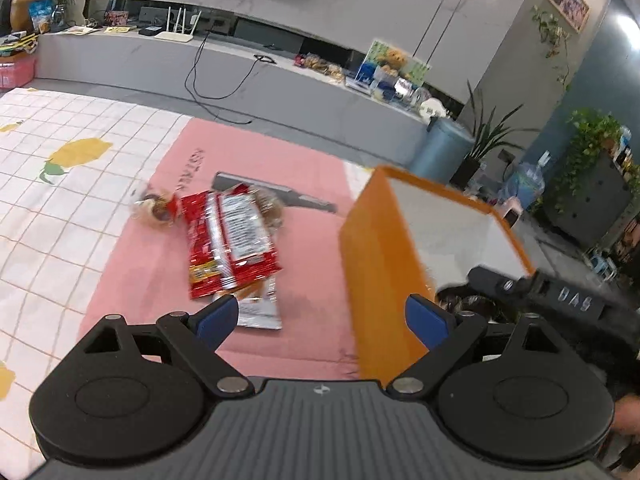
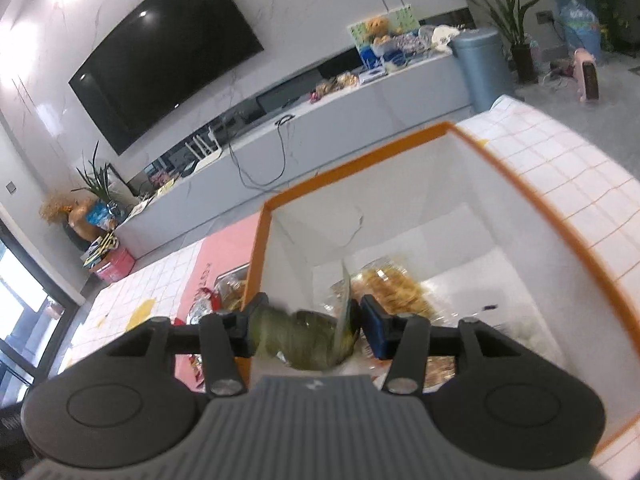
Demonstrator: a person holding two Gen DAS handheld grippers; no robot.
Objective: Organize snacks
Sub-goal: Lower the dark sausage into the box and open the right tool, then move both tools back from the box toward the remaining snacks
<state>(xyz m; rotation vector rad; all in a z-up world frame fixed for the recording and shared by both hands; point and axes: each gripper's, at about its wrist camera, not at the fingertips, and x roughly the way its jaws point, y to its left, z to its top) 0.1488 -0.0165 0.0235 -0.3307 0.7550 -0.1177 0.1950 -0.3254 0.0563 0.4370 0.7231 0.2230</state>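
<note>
The right gripper hangs over the orange box, a blurred greenish snack packet between its jaws; whether they still pinch it I cannot tell. It need only drop toward twelve o'clock, onto the golden snacks inside. The left gripper, jaws spread and empty, is nearer the red packet at eleven o'clock on the pink mat, long axis running away.

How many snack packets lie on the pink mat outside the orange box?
4: a red packet in the middle, a small round one at its left, a brown one behind it, a silver one poking out beneath. Others may be hidden.
</note>
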